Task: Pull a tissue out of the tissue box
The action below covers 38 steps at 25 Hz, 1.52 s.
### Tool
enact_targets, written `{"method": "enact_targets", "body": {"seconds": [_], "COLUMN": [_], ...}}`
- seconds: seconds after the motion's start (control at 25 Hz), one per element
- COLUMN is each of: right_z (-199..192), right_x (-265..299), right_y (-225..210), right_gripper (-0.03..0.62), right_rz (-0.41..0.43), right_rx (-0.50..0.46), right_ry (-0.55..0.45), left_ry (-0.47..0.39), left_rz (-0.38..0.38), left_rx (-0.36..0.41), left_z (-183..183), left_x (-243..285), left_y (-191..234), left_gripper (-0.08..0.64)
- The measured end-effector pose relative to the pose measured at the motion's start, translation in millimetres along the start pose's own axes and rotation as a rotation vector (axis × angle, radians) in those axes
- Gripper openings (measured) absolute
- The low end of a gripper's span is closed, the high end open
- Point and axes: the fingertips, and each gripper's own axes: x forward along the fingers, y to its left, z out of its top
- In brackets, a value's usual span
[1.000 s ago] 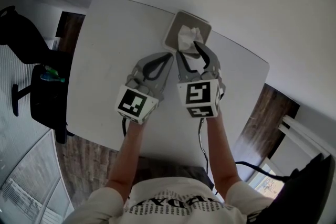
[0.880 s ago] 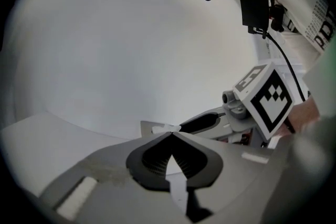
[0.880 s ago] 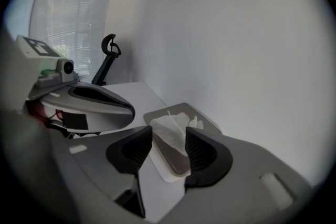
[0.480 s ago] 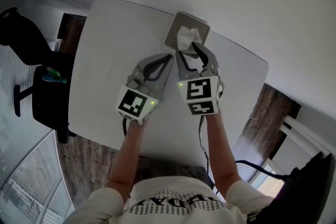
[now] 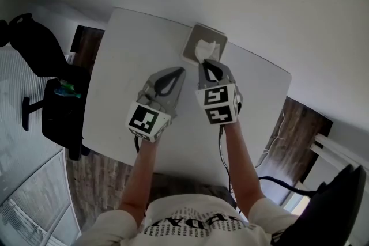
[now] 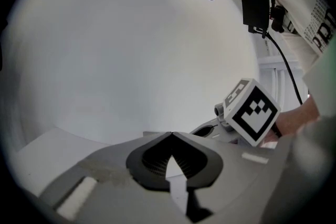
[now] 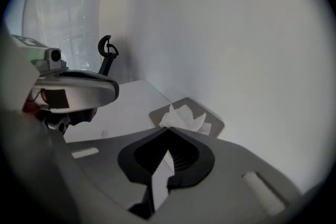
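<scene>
At the box (image 5: 218, 38), right gripper (image 5: 206, 65) just clamped the tissue (image 7: 181, 119), clear only in its own view; left gripper (image 5: 181, 71) shut, empty.

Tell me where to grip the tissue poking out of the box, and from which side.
Pinch the tissue on its crumpled tuft standing above the tissue box slot. Come in from the person's side, angled down: the tuft stands free there, and the rest is inside the box.

Grey tissue box (image 5: 192, 42) — white tissue (image 5: 205, 49) protruding
</scene>
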Motion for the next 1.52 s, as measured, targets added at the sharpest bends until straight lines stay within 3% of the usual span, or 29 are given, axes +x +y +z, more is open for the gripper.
{"method": "enact_targets", "body": {"seconds": [0.32, 0.76, 1.24, 1.52], "right_z": [15.5, 50.5, 76.9, 79.3], "right_x": [-32.1, -81.3, -151.0, -194.5], "right_y": [-5.4, -7.5, 3.6, 9.5], "right_gripper": [0.008, 0.008, 0.008, 0.008], "right_rz": [-0.022, -0.030, -0.054, -0.062], "right_rx": [0.018, 0.027, 0.023, 0.045], "right_ry": [-0.016, -0.091, -0.195, -0.257], "left_ry": [-0.027, -0.041, -0.113, -0.152], "left_rz": [-0.034, -0.037, -0.055, -0.090], "left_rx": [0.029, 0.006, 0.067, 0.013], "left_z": [32.9, 63.2, 114.8, 132.6], "left_x": [-8.2, -32.6, -61.3, -76.5], "left_y": [-25.9, -55.9, -93.4, -126.3], "left_gripper": [-0.009, -0.009, -0.009, -0.009]}}
